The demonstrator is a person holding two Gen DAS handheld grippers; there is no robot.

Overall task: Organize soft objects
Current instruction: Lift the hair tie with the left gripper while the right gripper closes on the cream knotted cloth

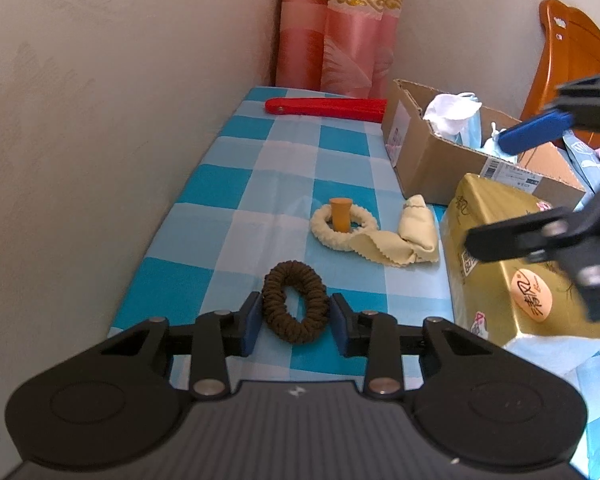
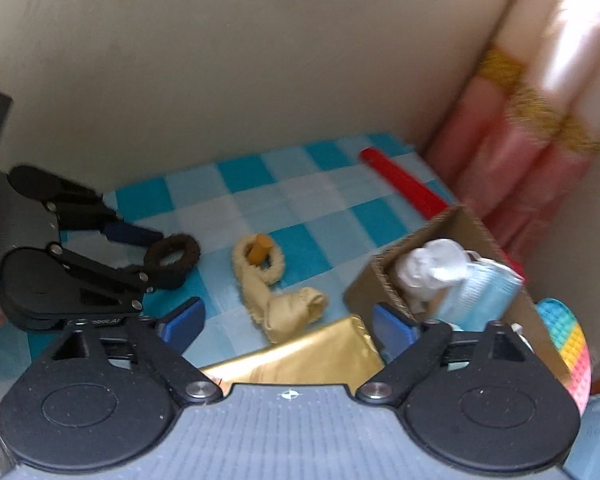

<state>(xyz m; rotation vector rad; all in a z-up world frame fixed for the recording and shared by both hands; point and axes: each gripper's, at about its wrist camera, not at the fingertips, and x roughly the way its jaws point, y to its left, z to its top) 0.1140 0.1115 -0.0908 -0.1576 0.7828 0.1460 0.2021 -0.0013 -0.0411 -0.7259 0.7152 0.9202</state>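
Two grippers | left gripper [image 1: 294,322] jaws spread around brown scrunchie [image 1: 295,306] | right gripper [image 2: 286,324] jaws spread

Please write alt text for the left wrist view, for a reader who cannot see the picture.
The left gripper is open around a dark brown scrunchie lying on a blue checked cloth. Further back, a cream scrunchie circles an orange peg, beside a folded cream cloth. At right are a gold package, a cardboard box and the open right gripper.
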